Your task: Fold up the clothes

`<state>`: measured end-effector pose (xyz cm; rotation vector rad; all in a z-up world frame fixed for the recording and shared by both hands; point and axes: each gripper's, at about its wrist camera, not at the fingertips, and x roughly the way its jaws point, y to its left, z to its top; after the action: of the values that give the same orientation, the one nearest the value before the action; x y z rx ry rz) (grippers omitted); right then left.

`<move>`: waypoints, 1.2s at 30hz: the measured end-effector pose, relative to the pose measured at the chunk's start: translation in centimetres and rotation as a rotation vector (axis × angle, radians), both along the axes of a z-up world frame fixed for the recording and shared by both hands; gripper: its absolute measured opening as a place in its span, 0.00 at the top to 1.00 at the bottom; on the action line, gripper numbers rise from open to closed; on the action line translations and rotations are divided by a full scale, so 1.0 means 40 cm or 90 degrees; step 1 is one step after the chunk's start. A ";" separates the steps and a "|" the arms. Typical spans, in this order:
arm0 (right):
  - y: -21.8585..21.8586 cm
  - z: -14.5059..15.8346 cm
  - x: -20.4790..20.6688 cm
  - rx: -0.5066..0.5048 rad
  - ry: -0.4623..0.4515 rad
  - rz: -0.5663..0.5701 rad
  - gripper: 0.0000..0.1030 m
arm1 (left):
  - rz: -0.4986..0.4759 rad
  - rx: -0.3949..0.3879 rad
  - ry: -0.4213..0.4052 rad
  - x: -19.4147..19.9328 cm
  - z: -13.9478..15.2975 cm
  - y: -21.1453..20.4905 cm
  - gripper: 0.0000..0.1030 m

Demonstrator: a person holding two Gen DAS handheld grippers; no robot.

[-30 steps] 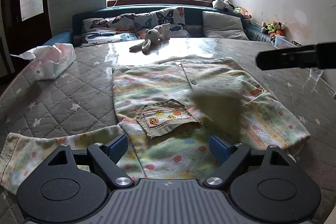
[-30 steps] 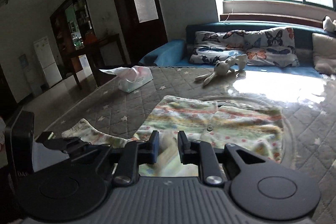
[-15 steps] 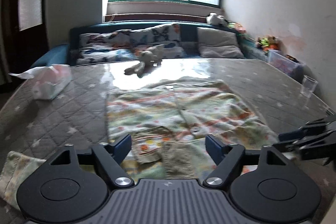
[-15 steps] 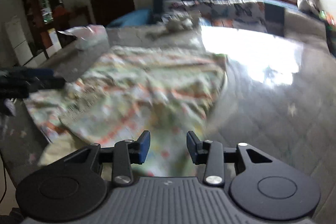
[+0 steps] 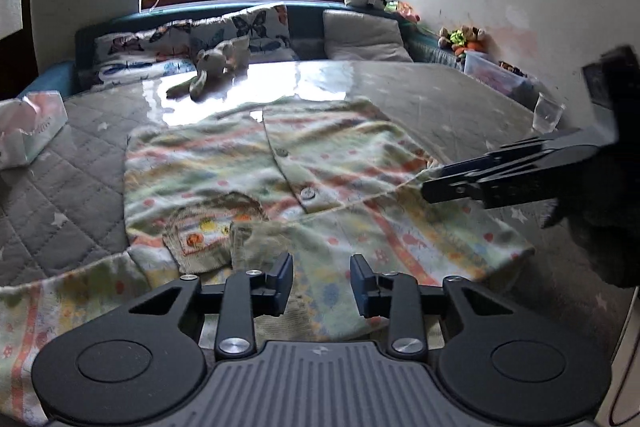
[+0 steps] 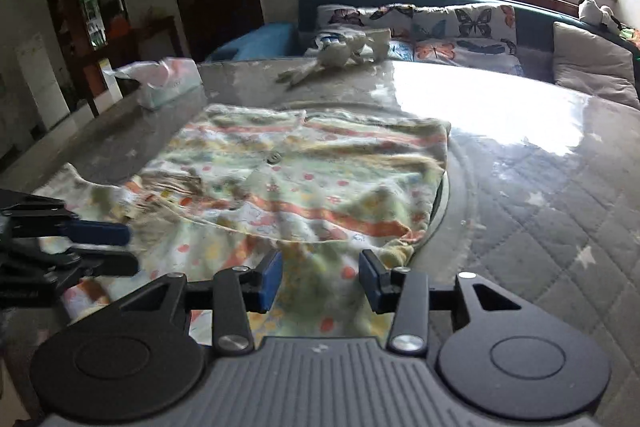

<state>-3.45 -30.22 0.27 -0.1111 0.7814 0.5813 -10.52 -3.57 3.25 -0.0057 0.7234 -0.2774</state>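
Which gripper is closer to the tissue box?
Left. The left gripper hovers over the shirt's near hem, on the side where the tissue box sits. The right gripper is over the shirt's opposite edge, farther away.

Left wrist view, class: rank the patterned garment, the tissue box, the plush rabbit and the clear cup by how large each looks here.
1. patterned garment, by far the largest.
2. tissue box, cut off by the frame edge.
3. plush rabbit, looking close to the box; it lies farther back, so this order is unsure.
4. clear cup, smallest.
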 end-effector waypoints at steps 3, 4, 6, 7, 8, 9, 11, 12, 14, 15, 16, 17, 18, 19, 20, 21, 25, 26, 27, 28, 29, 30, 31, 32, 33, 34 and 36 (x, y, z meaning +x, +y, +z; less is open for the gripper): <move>-0.007 -0.024 0.015 -0.004 0.002 -0.014 0.63 | 0.003 0.002 0.021 0.006 -0.022 0.011 0.71; -0.011 -0.022 0.015 -0.001 0.005 -0.016 0.63 | 0.003 -0.002 0.020 0.005 -0.025 0.016 0.71; -0.011 -0.015 0.007 -0.004 0.001 -0.015 0.62 | 0.006 -0.007 0.021 0.000 -0.022 0.024 0.71; -0.009 -0.011 0.001 -0.010 -0.005 -0.011 0.61 | 0.008 -0.009 0.020 -0.004 -0.020 0.029 0.71; -0.006 -0.007 -0.006 -0.017 -0.011 -0.007 0.60 | 0.009 -0.010 0.020 -0.005 -0.021 0.032 0.71; -0.002 -0.011 -0.011 -0.025 -0.013 -0.001 0.57 | 0.012 -0.012 0.020 -0.007 -0.022 0.035 0.71; 0.009 -0.020 -0.021 -0.046 -0.026 0.010 0.57 | 0.022 -0.016 0.018 -0.015 -0.018 0.044 0.71; 0.014 -0.020 -0.026 -0.055 -0.033 0.011 0.56 | 0.027 -0.018 0.016 -0.020 -0.016 0.049 0.70; 0.028 -0.012 -0.038 -0.063 -0.044 0.013 0.46 | 0.044 -0.022 0.011 -0.031 -0.006 0.065 0.64; 0.033 -0.007 -0.047 -0.059 -0.045 0.021 0.45 | 0.055 -0.024 0.006 -0.040 0.001 0.078 0.55; 0.040 -0.001 -0.058 -0.054 -0.046 0.030 0.44 | 0.067 -0.025 0.001 -0.049 0.008 0.090 0.50; 0.045 0.002 -0.068 -0.053 -0.048 0.039 0.41 | 0.084 -0.022 -0.006 -0.058 0.014 0.106 0.45; 0.051 0.002 -0.079 -0.052 -0.049 0.046 0.31 | 0.101 -0.020 -0.012 -0.068 0.020 0.123 0.41; 0.058 -0.001 -0.087 -0.055 -0.051 0.052 0.23 | 0.118 -0.017 -0.018 -0.077 0.025 0.139 0.39; 0.065 -0.005 -0.095 -0.059 -0.055 0.057 0.21 | 0.140 -0.016 -0.022 -0.087 0.029 0.158 0.32; 0.072 -0.008 -0.103 -0.063 -0.058 0.063 0.18 | 0.162 -0.014 -0.026 -0.097 0.032 0.178 0.28; 0.094 -0.026 -0.125 -0.077 -0.068 0.068 0.07 | 0.271 -0.003 -0.037 -0.138 0.039 0.275 0.26; 0.094 -0.030 -0.128 -0.078 -0.073 0.063 0.06 | 0.298 -0.004 -0.039 -0.147 0.039 0.300 0.25; 0.092 -0.032 -0.128 -0.076 -0.075 0.058 0.03 | 0.327 0.000 -0.039 -0.155 0.036 0.324 0.25; 0.090 -0.034 -0.127 -0.073 -0.075 0.054 0.00 | 0.357 0.004 -0.040 -0.163 0.034 0.348 0.25; 0.087 -0.036 -0.126 -0.071 -0.076 0.049 0.00 | 0.387 0.008 -0.040 -0.171 0.031 0.372 0.25; 0.082 -0.041 -0.123 -0.064 -0.071 0.045 0.00 | 0.416 0.012 -0.040 -0.179 0.028 0.395 0.25; 0.077 -0.045 -0.122 -0.057 -0.067 0.042 0.00 | 0.445 0.015 -0.040 -0.186 0.025 0.419 0.25; 0.073 -0.048 -0.123 -0.052 -0.067 0.040 0.00 | 0.467 0.008 -0.034 -0.190 0.020 0.442 0.25; 0.070 -0.050 -0.124 -0.046 -0.069 0.038 0.00 | 0.489 0.002 -0.028 -0.194 0.014 0.465 0.26; 0.067 -0.053 -0.125 -0.041 -0.070 0.035 0.00 | 0.512 -0.004 -0.023 -0.195 0.009 0.486 0.26; 0.065 -0.057 -0.129 -0.036 -0.077 0.033 0.00 | 0.541 -0.018 -0.015 -0.195 0.000 0.517 0.28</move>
<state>-8.61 -27.62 -2.00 -0.2172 0.6784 0.5961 -18.33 17.09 3.26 -0.3285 0.6363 0.5243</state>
